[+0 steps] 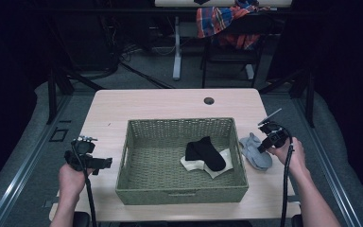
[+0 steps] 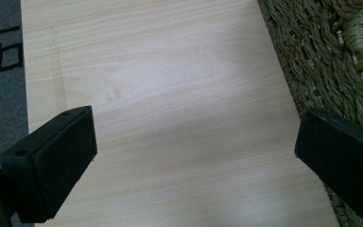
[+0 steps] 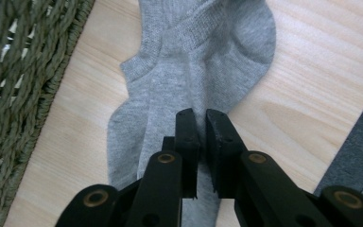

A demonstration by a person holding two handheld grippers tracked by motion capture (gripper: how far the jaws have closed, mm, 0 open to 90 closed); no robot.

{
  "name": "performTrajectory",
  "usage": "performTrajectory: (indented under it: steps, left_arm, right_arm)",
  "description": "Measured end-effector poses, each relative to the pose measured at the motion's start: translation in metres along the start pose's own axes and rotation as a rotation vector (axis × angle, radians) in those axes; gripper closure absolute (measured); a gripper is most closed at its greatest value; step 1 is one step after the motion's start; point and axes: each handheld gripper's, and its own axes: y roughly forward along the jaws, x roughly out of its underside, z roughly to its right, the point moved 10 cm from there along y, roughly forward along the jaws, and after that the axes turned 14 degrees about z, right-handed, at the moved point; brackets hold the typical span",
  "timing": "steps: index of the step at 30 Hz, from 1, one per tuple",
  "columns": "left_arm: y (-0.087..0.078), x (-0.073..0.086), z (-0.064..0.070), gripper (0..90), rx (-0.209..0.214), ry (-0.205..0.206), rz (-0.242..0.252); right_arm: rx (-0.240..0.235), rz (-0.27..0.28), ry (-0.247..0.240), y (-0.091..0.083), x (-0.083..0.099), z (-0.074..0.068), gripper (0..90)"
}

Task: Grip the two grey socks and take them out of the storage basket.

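Note:
A pair of grey socks (image 1: 254, 152) lies on the wooden table (image 1: 160, 104), just right of a green woven basket (image 1: 179, 195). My right gripper (image 1: 263, 146) is down on them. In the right gripper view its jaws (image 3: 202, 116) are shut on a fold of the grey sock (image 3: 170, 94). Inside the basket a black sock (image 1: 207, 152) rests on a white sock (image 1: 219, 169). My left gripper (image 1: 103, 163) hovers left of the basket, open and with nothing in it (image 2: 196, 142). The basket's wall (image 2: 321, 61) is beside its right jaw.
The table has a cable hole (image 1: 209, 100) near its far edge. Beyond it stands a chair draped with a plaid cloth (image 1: 222, 21), and the legs of another desk. A dark floor (image 3: 359, 137) lies past the table's right edge.

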Motion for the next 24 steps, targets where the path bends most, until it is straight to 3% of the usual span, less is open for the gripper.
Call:
performTrajectory:
  steps: [7, 9, 10, 11, 12, 13, 16, 17, 21, 22, 23, 24]
  left_arm:
    - [0.000, 0.000, 0.000, 0.0, 0.002, 0.000, -0.002]
    - [0.000, 0.000, 0.000, 0.0, 0.000, 0.000, 0.001]
    - [0.000, 0.000, 0.000, 0.0, 0.000, 0.000, 0.001]
    - [0.000, 0.000, 0.000, 0.0, -0.001, 0.000, 0.001]
    - [0.000, 0.000, 0.000, 0.0, -0.001, 0.000, 0.001]
    - [0.000, 0.000, 0.000, 0.0, 0.000, 0.000, 0.001]
    - [0.000, 0.000, 0.000, 0.0, 0.003, 0.001, -0.002]
    - [0.000, 0.000, 0.000, 0.0, 0.001, 0.001, 0.001]
    - [0.000, 0.000, 0.000, 0.0, 0.000, 0.001, 0.002]
    - [0.000, 0.000, 0.000, 0.0, 0.001, 0.001, 0.001]
    - [0.000, 0.000, 0.000, 0.0, 0.001, 0.001, 0.001]
    - [-0.001, 0.000, 0.000, 0.0, 0.001, 0.001, 0.002]
  right_arm:
    - [0.001, 0.003, 0.026, 0.008, 0.004, 0.003, 76.4]
    - [-0.006, 0.012, 0.029, 0.005, 0.002, 0.004, 64.8]
    - [-0.006, 0.012, 0.029, 0.005, 0.002, 0.004, 64.8]
    - [0.004, 0.026, 0.018, -0.003, -0.001, 0.005, 57.0]
    - [0.004, 0.026, 0.018, -0.003, -0.001, 0.005, 57.0]
    - [0.012, 0.074, 0.035, -0.011, -0.007, 0.006, 49.4]
    - [0.021, 0.104, 0.042, -0.021, -0.011, 0.008, 43.5]
    - [0.017, 0.128, 0.043, -0.030, -0.013, 0.008, 37.0]
    - [0.002, 0.162, 0.042, -0.042, -0.016, 0.007, 29.9]
    - [-0.006, 0.187, 0.042, -0.049, -0.019, 0.005, 22.4]
    - [-0.006, 0.187, 0.042, -0.049, -0.019, 0.005, 22.4]
    - [-0.012, 0.211, 0.031, -0.057, -0.023, 0.001, 16.1]
